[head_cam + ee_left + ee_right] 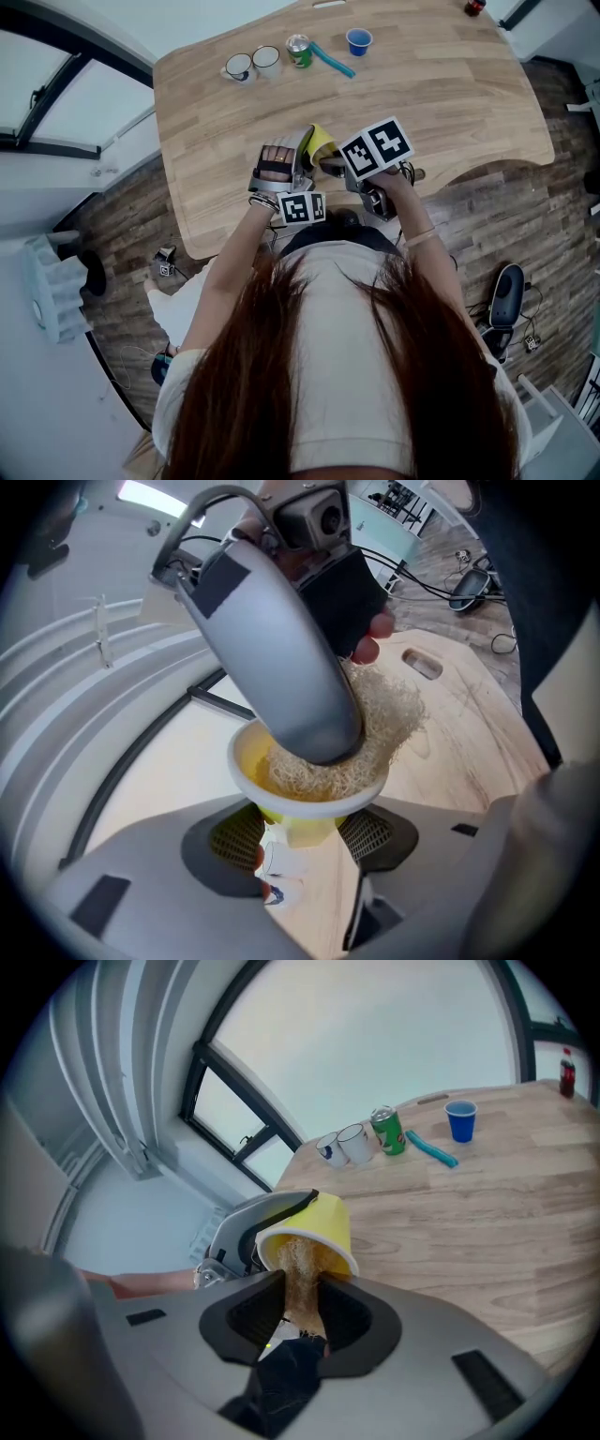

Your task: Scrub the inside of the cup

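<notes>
We're right at the near edge of the wooden table [450,103], and the left gripper [298,834] has its jaws clamped on the base of the yellow cup [323,1218], holding it tipped on its side with the mouth turned toward the right gripper [300,1302]. That one is pinched tight on a fibrous scrubber [298,1265], and we can see the pale bundle running from its jaws straight into the cup's mouth. From the left gripper view the right gripper's grey body fills most of the opening, with the scrubber bulging out over the white rim on the right. From the head view a marker cube [376,146] and both hands cover nearly all of the cup, so only a yellow sliver shows between the two grippers. Well apart, along the table's far side, we've got two white mugs [251,64] side by side, a green can [299,51] just beside them, a teal stick [335,62] lying flat, then a blue cup [358,40], and a red bottle [566,1074] off at the far corner.
</notes>
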`<move>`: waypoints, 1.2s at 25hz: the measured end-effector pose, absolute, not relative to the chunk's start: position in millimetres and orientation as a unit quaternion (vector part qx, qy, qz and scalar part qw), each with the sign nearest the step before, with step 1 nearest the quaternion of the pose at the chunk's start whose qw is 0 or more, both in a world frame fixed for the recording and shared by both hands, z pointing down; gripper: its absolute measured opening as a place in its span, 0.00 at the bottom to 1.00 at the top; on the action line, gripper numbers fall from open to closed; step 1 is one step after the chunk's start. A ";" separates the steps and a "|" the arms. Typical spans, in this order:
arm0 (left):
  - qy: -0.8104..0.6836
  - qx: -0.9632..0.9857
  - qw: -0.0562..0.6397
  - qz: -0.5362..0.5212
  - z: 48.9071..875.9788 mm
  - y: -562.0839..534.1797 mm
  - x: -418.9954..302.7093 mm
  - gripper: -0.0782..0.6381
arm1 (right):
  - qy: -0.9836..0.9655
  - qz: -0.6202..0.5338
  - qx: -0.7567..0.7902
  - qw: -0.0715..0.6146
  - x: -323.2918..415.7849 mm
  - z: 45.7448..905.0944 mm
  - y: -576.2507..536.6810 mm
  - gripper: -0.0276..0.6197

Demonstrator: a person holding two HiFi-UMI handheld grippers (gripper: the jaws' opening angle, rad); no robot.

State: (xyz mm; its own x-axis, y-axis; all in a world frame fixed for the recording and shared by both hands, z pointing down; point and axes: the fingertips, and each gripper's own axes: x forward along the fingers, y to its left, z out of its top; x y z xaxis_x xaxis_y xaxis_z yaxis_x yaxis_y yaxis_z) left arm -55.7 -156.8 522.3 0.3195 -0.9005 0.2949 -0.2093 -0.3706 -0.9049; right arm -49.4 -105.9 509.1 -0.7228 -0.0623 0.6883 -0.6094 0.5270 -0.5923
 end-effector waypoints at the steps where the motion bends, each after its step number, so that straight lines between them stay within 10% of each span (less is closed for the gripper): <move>1: 0.395 -0.706 0.401 -0.430 521.4 -157.3 -55.7 0.45 | -0.814 0.457 0.202 0.296 -49.4 508.2 -105.9 0.23; 17: 0.406 -0.696 0.419 -0.419 509.2 -161.9 -61.4 0.45 | -0.761 0.619 0.150 0.122 -54.7 494.1 -107.8 0.23; 30: 0.429 -0.704 0.370 -0.428 512.4 -173.1 -75.9 0.45 | -0.769 0.611 0.151 0.115 -53.3 491.9 -112.1 0.23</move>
State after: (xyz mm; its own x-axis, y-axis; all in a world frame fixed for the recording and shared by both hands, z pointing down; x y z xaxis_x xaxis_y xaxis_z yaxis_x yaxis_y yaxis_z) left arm -75.9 -173.1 512.4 0.2650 -0.9211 0.2851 -0.2865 -0.3576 -0.8889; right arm -53.3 -112.1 491.9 -0.9279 -0.0923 0.3613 -0.3728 0.2081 -0.9043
